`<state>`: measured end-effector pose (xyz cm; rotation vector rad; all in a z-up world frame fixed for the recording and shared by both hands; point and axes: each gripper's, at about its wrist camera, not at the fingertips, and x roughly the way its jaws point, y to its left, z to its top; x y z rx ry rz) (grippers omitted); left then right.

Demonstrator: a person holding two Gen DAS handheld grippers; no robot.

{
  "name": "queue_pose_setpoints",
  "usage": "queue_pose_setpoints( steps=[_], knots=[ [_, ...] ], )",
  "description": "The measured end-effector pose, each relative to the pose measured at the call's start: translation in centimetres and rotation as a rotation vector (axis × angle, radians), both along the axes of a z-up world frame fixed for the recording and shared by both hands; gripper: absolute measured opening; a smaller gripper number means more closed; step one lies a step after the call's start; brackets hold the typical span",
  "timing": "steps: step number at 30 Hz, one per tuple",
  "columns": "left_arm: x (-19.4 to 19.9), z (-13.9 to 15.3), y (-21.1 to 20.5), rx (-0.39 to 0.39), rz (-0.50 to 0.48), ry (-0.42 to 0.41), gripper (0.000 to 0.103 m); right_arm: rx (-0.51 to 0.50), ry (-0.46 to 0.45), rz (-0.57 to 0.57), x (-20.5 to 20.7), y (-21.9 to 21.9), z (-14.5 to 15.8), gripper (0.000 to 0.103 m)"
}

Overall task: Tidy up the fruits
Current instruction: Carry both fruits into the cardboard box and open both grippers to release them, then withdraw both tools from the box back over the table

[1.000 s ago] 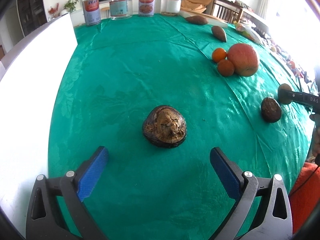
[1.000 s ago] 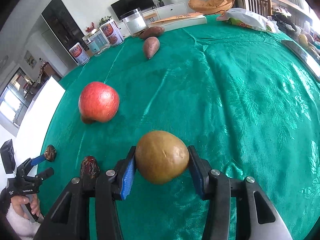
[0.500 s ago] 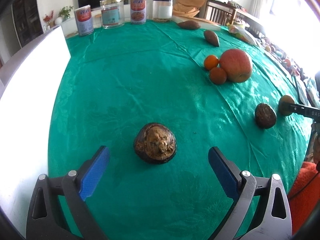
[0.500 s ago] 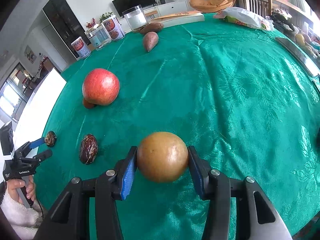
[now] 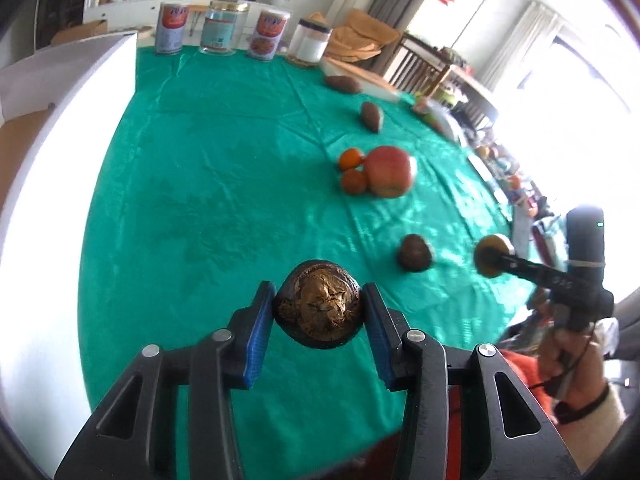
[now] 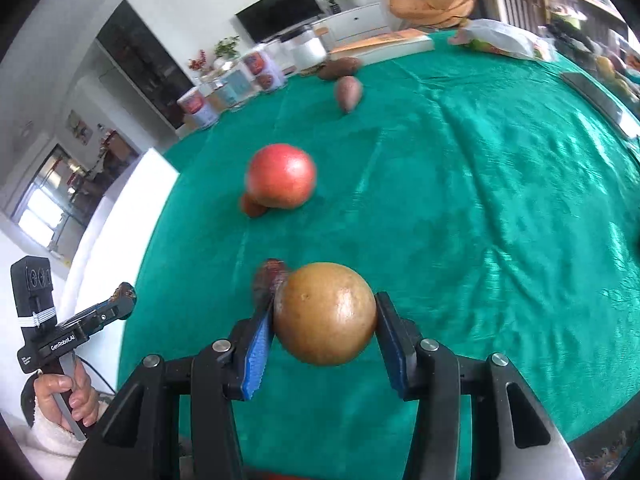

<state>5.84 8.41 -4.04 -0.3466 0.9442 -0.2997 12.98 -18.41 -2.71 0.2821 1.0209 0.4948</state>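
The left gripper (image 5: 319, 312) is closing on a dark wrinkled fruit (image 5: 319, 309), lifted off the green surface (image 5: 224, 184). The right gripper (image 6: 325, 318) grips a golden-brown fruit (image 6: 325, 314). Both probably need carrying beside the red apple (image 6: 281, 181).

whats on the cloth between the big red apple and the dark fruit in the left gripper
Bare green cloth in the left wrist view; nothing lies between the red apple and the dark fruit that the left gripper holds.

Open green cloth (image 5: 224, 184) left of apple (image 5: 390, 172)
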Motion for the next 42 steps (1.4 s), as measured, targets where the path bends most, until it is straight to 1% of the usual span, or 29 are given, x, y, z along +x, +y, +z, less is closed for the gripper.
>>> queue_pose_setpoints(
  steps=[2,5,7,9,11,14,17,19,22,23,24,25,26,27,28,29,30,32,33,34,35,37,40,42],
  knots=[
    [-2.6,2.6,1.5,-0.052,0.016,-0.016,0.045,0.081,0.001,0.085,-0.8,3.8,1.5,0.049],
    [-6.3,6.8,6.1,-0.134,0.110,-0.058,0.045,0.184,-0.005,0.230,-1.9,11.1,3.6,0.049],
    [-8.4,8.9,9.9,-0.139,0.218,-0.093,0.045,0.249,0.010,0.337,-2.6,16.4,4.7,0.049],
    [-9.8,10.0,13.8,-0.101,0.341,-0.116,0.045,0.290,0.025,0.438,-3.4,22.0,5.4,0.049],
    [-10.4,9.5,17.4,-0.022,0.471,-0.102,0.045,0.282,0.027,0.526,-4.4,27.2,5.7,0.049],
    [-10.8,6.7,22.2,0.043,0.622,-0.027,0.045,0.232,0.045,0.630,-5.7,34.0,5.0,0.049],
    [-11.2,3.9,24.9,0.068,0.703,0.031,0.045,0.145,0.059,0.693,-6.8,38.6,3.5,0.049],
    [-11.3,2.6,25.7,0.094,0.727,0.056,0.046,0.072,0.039,0.722,-7.4,40.8,2.6,0.049],
    [-11.1,1.4,26.4,0.125,0.748,0.082,0.046,-0.010,-0.007,0.729,-7.8,42.7,1.8,0.049],
    [-11.0,1.2,26.5,0.139,0.757,0.087,0.051,-0.028,-0.020,0.722,-7.7,43.1,1.7,0.049],
    [-10.9,1.0,26.4,0.148,0.763,0.087,0.065,-0.039,-0.037,0.710,-7.6,43.2,1.7,0.051],
    [-11.0,1.1,26.4,0.159,0.773,0.082,0.073,-0.042,-0.054,0.696,-7.4,43.1,1.8,0.051],
    [-11.1,1.3,26.2,0.173,0.786,0.069,0.087,-0.036,-0.071,0.682,-7.0,42.7,2.1,0.056],
    [-11.2,1.6,26.0,0.185,0.794,0.051,0.092,-0.027,-0.096,0.664,-6.9,42.0,2.6,0.067],
    [-11.1,1.9,25.7,0.199,0.795,0.035,0.092,-0.019,-0.125,0.641,-6.6,41.1,3.1,0.074],
    [-10.9,2.2,25.3,0.213,0.789,0.023,0.092,-0.017,-0.160,0.612,-6.4,40.2,4.0,0.085],
    [-10.6,2.4,24.8,0.222,0.780,0.012,0.092,-0.014,-0.197,0.580,-6.3,38.8,4.6,0.088],
    [-10.0,3.1,23.5,0.234,0.746,-0.020,0.093,-0.020,-0.255,0.514,-6.1,35.5,5.5,0.090],
    [-9.7,3.5,22.6,0.239,0.721,-0.035,0.093,-0.026,-0.282,0.474,-6.0,33.5,5.7,0.095],
    [-9.2,3.8,21.5,0.241,0.689,-0.052,0.093,-0.037,-0.303,0.434,-6.0,31.9,5.8,0.098],
    [-8.7,4.0,20.2,0.240,0.654,-0.068,0.093,-0.050,-0.319,0.392,-6.2,29.5,5.8,0.100],
    [-7.7,4.4,17.3,0.228,0.568,-0.092,0.094,-0.083,-0.323,0.293,-6.9,24.4,4.9,0.100],
    [-5.9,4.5,12.3,0.181,0.411,-0.110,0.095,-0.121,-0.275,0.127,-7.8,16.2,3.2,0.100],
    [-4.6,4.2,8.6,0.157,0.306,-0.109,0.096,-0.159,-0.260,0.005,-8.1,10.9,2.3,0.100]
  ],
)
